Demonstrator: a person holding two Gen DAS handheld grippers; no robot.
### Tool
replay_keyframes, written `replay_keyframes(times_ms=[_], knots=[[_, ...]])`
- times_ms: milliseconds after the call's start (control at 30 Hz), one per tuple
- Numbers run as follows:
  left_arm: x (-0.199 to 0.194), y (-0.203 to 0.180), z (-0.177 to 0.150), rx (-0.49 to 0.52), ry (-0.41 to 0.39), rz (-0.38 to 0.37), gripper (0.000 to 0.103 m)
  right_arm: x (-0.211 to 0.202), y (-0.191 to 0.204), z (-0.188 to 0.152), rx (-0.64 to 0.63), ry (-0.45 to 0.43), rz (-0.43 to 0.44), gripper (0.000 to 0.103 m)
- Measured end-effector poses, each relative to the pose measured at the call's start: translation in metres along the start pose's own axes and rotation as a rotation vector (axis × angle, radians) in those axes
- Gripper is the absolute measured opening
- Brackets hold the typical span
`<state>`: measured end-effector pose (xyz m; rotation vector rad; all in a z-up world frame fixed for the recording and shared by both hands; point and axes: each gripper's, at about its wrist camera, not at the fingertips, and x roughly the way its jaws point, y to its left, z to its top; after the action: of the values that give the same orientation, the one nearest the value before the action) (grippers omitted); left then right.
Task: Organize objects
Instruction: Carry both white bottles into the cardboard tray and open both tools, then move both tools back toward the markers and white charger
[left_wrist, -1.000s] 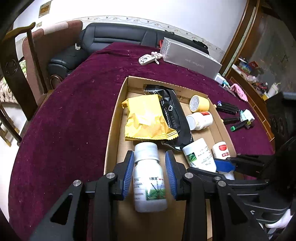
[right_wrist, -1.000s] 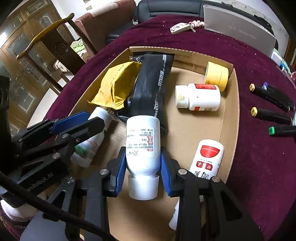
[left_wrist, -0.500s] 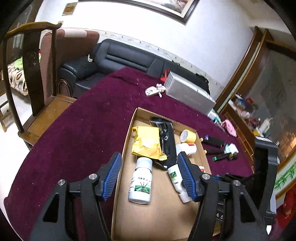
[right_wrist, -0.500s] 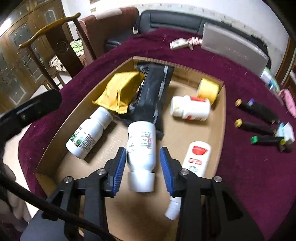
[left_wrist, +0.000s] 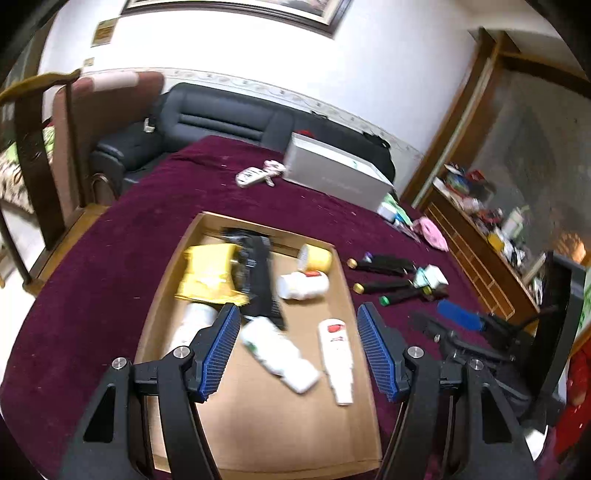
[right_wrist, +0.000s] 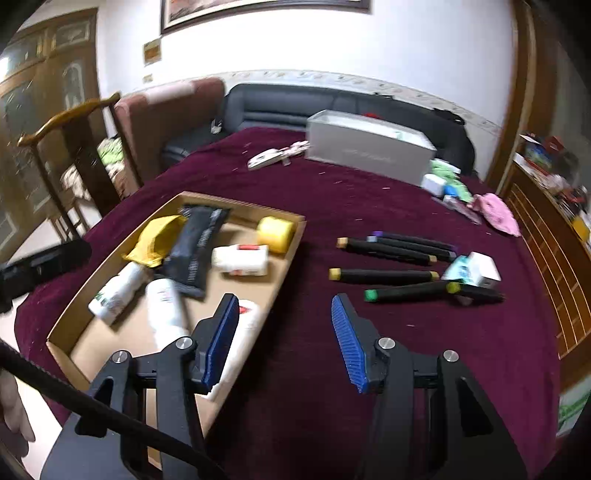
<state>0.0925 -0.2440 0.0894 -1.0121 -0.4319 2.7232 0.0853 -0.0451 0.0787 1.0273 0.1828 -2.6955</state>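
A shallow cardboard box (left_wrist: 258, 435) (right_wrist: 291, 236) lies on the maroon table. In it lie several white bottles (left_wrist: 280, 354) (right_wrist: 164, 314), a yellow packet (left_wrist: 208, 273) (right_wrist: 157, 238), a black pouch (left_wrist: 262, 280) (right_wrist: 199, 243) and a yellow tape roll (left_wrist: 316, 257) (right_wrist: 275, 229). My left gripper (left_wrist: 297, 350) is open and empty, raised above the box. My right gripper (right_wrist: 282, 338) is open and empty, raised over the box's right edge. Several black markers (right_wrist: 384, 275) (left_wrist: 384, 286) lie on the cloth right of the box.
A grey long box (right_wrist: 369, 151) (left_wrist: 332, 177) and a white key fob (right_wrist: 269, 158) lie at the table's far side. Small packets and a pink item (right_wrist: 496, 214) lie far right. A wooden chair (right_wrist: 74, 147) stands left; a black sofa (left_wrist: 221, 118) stands behind.
Both grippers let go of their white bottles, opened wide and pulled back and up from the box. The right gripper swung to the right, toward the markers.
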Motion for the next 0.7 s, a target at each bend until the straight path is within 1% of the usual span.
replay_keyframes(times_ms=[133, 267, 367, 533, 700], knots=[[0.01, -0.035, -0.002, 0.049, 0.028, -0.012, 0.06, -0.01, -0.037, -0.005, 0.045, -0.017, -0.028, 0.052], [0.025, -0.072, -0.007, 0.099, 0.075, -0.034, 0.06, -0.016, -0.066, -0.011, 0.066, -0.022, -0.065, 0.055], [0.04, -0.1, -0.012, 0.143, 0.114, -0.054, 0.06, -0.015, -0.088, -0.015, 0.078, -0.02, -0.093, 0.055], [0.069, -0.138, -0.024, 0.214, 0.187, -0.077, 0.06, -0.008, -0.122, -0.02, 0.117, 0.004, -0.126, 0.055], [0.097, -0.161, -0.039, 0.256, 0.264, -0.097, 0.06, 0.006, -0.145, -0.02, 0.13, 0.038, -0.154, 0.055]])
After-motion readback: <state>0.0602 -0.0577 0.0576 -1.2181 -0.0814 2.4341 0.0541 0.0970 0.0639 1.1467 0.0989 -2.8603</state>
